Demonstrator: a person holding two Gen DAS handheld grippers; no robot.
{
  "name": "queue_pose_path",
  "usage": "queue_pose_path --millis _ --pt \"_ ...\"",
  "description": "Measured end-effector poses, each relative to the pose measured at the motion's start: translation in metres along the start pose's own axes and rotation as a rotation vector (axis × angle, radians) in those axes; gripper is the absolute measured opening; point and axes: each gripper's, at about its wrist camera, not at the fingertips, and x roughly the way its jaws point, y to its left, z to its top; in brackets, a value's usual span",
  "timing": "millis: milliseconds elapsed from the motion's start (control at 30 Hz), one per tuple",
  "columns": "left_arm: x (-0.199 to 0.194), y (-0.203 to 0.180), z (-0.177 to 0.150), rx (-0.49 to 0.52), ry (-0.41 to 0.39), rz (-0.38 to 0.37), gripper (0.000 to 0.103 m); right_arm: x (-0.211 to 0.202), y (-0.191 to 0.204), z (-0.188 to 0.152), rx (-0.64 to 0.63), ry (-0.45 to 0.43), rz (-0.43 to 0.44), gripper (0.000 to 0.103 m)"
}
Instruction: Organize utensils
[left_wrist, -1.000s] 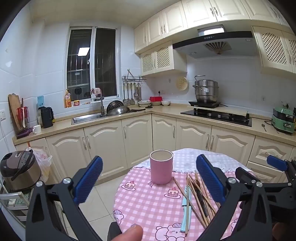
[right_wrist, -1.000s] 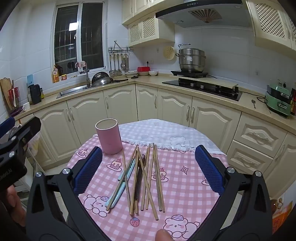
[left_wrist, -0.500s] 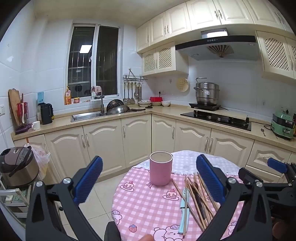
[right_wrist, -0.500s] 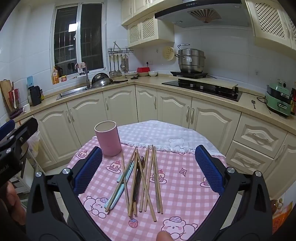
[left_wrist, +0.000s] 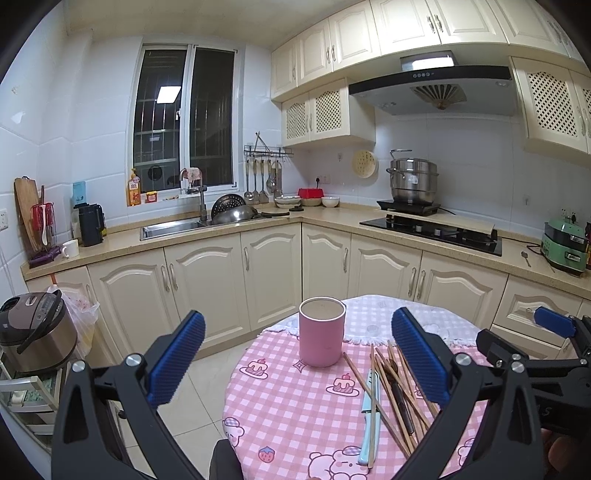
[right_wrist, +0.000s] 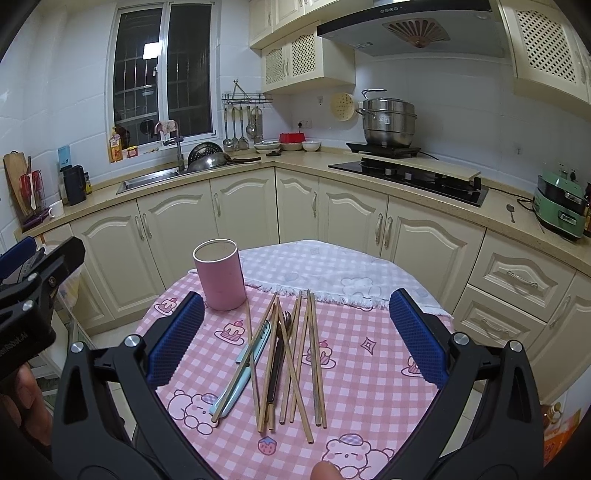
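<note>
Left wrist view: the pink cup (left_wrist: 322, 336) stands upright on the round table (left_wrist: 280, 413) with its pink checked cloth; nothing protrudes above its rim, and its interior is not visible. The chopsticks (left_wrist: 391, 387) lie loose on the cloth just right of the cup, with a light blue utensil (left_wrist: 367, 424) among them. The left gripper (left_wrist: 295, 369) hangs above the near table edge, jaws wide apart and holding nothing. Against the frame a second ago, the view sits slightly higher and farther back. Right wrist view: the same cup (right_wrist: 220, 275) stands at the far left of the cloth, chopsticks (right_wrist: 295, 354) fanned beside it with a dark spoon (right_wrist: 281, 350) among them. The right gripper (right_wrist: 295, 332) is spread open above the pile, empty, its position nearly unchanged.
</note>
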Motion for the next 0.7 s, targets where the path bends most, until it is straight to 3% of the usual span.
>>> queue_pose_path --millis 233,700 --pt "0.036 -0.001 -0.012 0.003 0.104 -0.010 0.099 0.023 -0.014 -0.003 0.000 0.066 -0.008 0.098" --pt "0.140 -0.031 -0.071 0.102 0.407 -0.055 0.099 0.094 -0.053 -0.022 0.051 0.274 0.002 0.098"
